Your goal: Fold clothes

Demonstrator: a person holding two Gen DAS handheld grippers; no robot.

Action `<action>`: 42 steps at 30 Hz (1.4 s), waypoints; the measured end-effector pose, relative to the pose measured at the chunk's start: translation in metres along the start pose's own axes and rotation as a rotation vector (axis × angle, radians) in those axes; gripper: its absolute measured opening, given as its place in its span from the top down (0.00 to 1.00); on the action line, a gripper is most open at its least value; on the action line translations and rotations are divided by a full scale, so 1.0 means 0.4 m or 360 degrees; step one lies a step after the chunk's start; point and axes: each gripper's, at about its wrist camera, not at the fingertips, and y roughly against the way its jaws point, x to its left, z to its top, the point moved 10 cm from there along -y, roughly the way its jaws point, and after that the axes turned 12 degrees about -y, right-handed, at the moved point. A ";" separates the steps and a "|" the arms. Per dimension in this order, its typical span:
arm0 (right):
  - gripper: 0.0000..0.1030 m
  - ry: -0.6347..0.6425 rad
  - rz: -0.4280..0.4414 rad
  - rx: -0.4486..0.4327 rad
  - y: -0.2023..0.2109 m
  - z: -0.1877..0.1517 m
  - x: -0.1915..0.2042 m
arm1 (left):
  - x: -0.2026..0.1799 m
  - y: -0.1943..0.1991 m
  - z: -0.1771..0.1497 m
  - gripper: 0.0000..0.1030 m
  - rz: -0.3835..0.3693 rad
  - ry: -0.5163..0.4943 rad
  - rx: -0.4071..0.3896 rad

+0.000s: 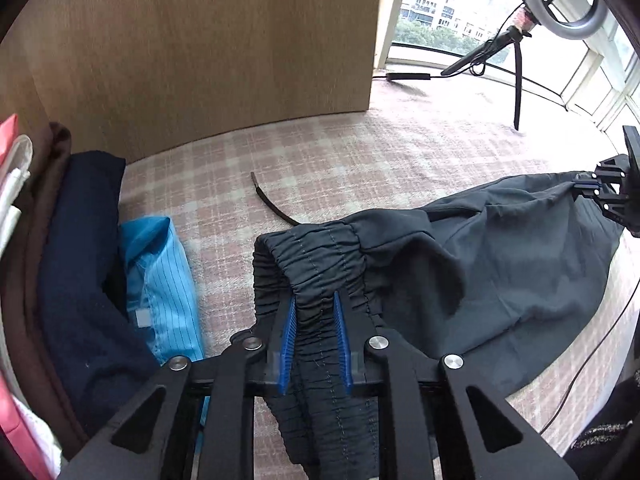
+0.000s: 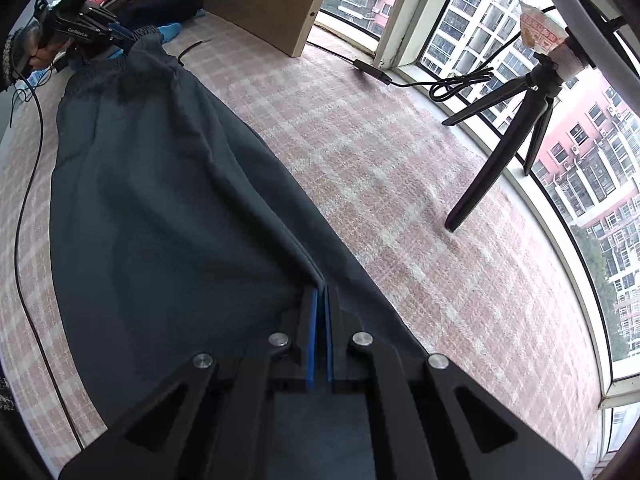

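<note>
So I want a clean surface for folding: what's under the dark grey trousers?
Under the dark grey trousers: pink checked cloth around them. Whatever lies directly beneath is covered.

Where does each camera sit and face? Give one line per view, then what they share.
Left wrist: behind the left gripper, shut on the shorts waistband, facing the wood panel and clothes stack.
Right wrist: behind the right gripper, shut on the shorts' hem, facing the window and tripod.
Shared: shorts, checked cloth, tripod, each other's gripper.
</note>
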 end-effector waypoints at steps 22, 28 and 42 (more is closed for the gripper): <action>0.97 -0.0143 0.0009 -0.0102 -0.002 0.097 -0.030 | 0.123 0.049 -0.138 1.00 0.0156 0.0292 0.0317; 0.93 -0.0237 -0.0050 0.0008 -0.094 0.081 -0.074 | 0.194 -0.051 -0.123 0.95 0.0235 0.0338 0.0421; 0.55 -0.2412 -0.0400 -0.0464 0.418 -0.858 -0.652 | -0.109 0.214 -0.063 0.90 0.0182 0.0216 0.0066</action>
